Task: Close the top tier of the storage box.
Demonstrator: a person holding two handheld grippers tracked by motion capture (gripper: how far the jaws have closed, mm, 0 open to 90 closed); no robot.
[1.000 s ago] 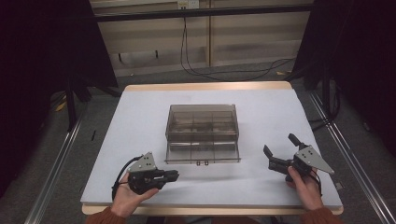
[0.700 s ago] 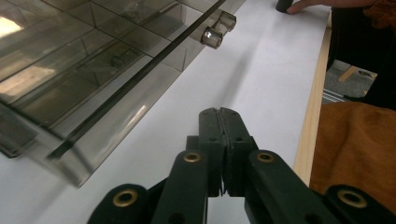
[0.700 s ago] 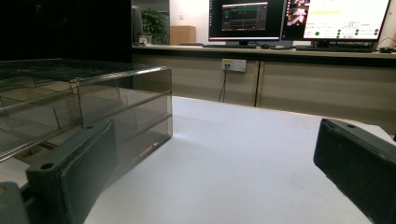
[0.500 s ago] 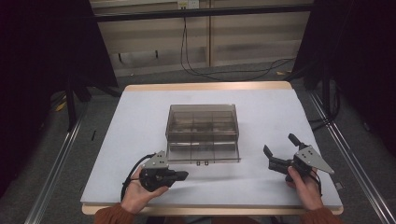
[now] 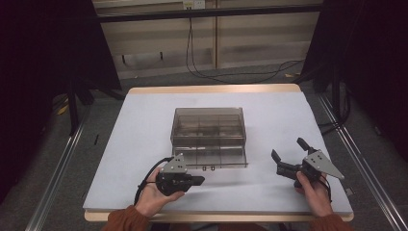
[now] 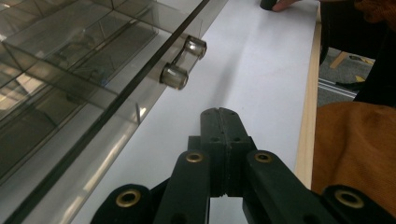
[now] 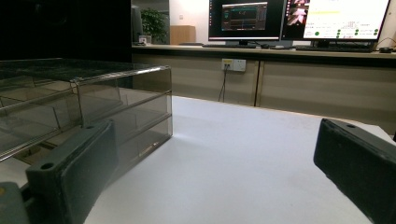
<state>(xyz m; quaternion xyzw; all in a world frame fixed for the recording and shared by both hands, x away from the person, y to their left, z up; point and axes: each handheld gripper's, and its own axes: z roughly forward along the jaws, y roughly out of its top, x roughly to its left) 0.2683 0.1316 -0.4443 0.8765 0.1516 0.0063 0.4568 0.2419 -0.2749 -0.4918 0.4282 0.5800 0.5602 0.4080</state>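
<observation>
A smoky clear plastic drawer box [image 5: 209, 133] stands in the middle of the white table [image 5: 144, 120]. Its bottom drawer is pulled out a little, with a small clear handle [image 5: 208, 168] at the front. In the left gripper view that handle [image 6: 183, 62] lies just ahead and left of my left gripper [image 6: 220, 116], whose jaws are pressed together on nothing. From above, the left gripper [image 5: 198, 181] rests on the table just left of the handle. My right gripper [image 5: 287, 153] sits at the table's right front, jaws wide apart, empty. The box [image 7: 84, 112] is at its left.
The table's wooden front edge [image 6: 308, 102] runs close beside my left gripper, with an orange sleeve [image 6: 355, 144] behind it. Monitors [image 7: 299, 18] stand on a counter beyond the table. Cables [image 5: 202, 53] lie on the floor behind. Dark stands flank both sides.
My left gripper has slid right along the table's front toward the drawer handle. The right gripper has stayed put.
</observation>
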